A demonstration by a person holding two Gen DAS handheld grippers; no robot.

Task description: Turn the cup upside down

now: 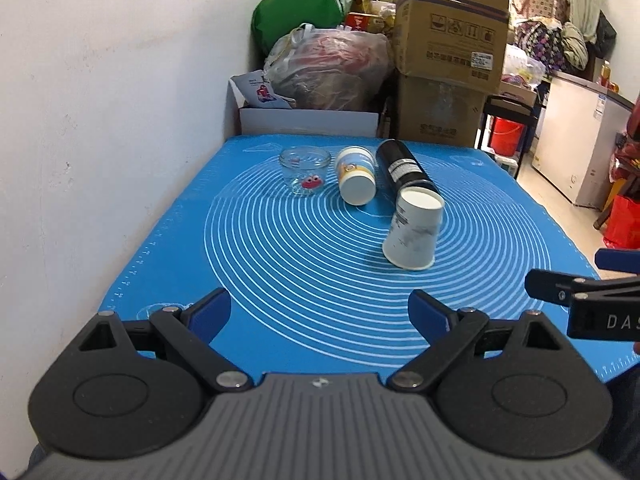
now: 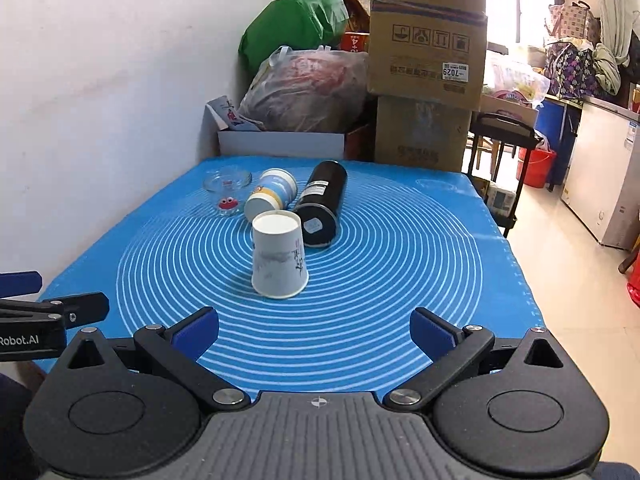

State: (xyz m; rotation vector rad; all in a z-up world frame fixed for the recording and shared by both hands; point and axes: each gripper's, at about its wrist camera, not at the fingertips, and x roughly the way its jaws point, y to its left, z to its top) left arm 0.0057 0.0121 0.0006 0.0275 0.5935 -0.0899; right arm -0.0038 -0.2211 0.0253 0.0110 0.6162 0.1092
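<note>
We note the paper cup (image 2: 279, 255) standing mouth-down near the middle of the blue mat (image 2: 400, 280), base up and long axis vertical, just in front of the black bottle (image 2: 322, 204) lying on its side. We record the left gripper (image 1: 320, 312) and right gripper (image 2: 314, 330) both with jaws spread wide, holding and touching nothing, near the mat's front edge.

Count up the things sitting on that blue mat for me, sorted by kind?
Paper cups: 2, a white one standing upside down and a blue and yellow one on its side.
Glass jars: 1, upright.
Black bottles: 1, lying down.
Total: 4 on the mat.
</note>
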